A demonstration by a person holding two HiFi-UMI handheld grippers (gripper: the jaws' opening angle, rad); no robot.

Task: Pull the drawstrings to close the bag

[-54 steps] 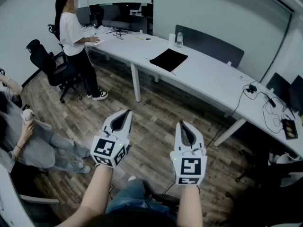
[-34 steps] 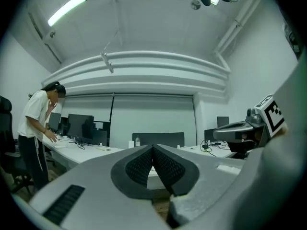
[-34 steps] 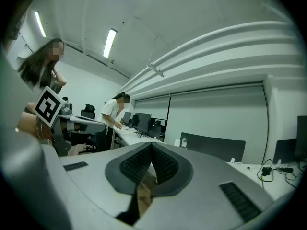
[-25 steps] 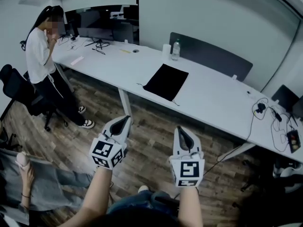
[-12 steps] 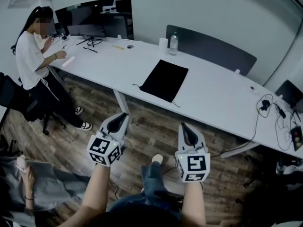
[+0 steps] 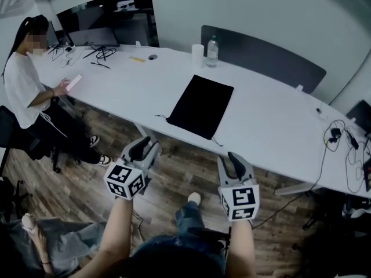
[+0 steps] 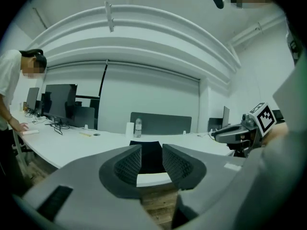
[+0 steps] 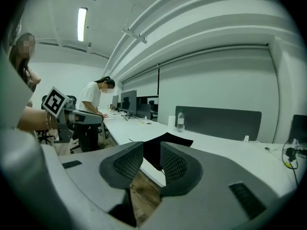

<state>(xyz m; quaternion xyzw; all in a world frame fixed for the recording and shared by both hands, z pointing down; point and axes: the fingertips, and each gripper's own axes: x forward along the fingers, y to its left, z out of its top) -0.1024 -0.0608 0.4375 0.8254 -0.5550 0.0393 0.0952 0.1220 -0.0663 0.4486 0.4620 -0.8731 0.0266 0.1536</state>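
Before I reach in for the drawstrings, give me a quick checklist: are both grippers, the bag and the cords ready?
1. Left gripper empty: ok, jaws opening, nothing between them.
2. Right gripper empty: ok, jaws opening, nothing between them.
3. Black drawstring bag flat on the white table: ok.
4. Cord ends showing at the bag's near corners, left cord and right cord: ok, both thin.
5. Grippers at the cords: not ok, both hang over the wooden floor, short of the table edge.
6. Bag mouth open: cannot tell.

Office, long white desk (image 6: 272,120), monitors (image 6: 94,37), grey divider panel (image 6: 266,59), swivel chair (image 6: 7,129), loose cables (image 6: 338,136)
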